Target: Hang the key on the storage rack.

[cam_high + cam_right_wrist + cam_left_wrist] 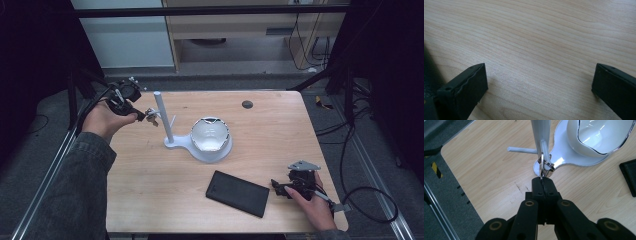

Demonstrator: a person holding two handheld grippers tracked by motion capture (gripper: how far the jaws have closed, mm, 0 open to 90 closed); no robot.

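My left gripper (144, 116) (543, 181) is shut on a metal key, whose key ring (547, 165) (152, 117) sits at the tip of a short white peg (544, 148). That peg sticks out of the white upright post (163, 117) of a stand at the table's back left. The stand's flat base (197, 150) carries a white bowl (210, 134) (599, 137). Whether the ring is over the peg I cannot tell. My right gripper (276, 187) (539, 85) rests open on the wood at the front right, nothing between its jaws, beside a flat black case (237, 193).
A second thin peg (522, 150) points out sideways from the post. A small black round cap (247, 104) is set in the tabletop at the back. Metal frame rails run along both table sides, and cables (370, 200) lie on the floor at the right.
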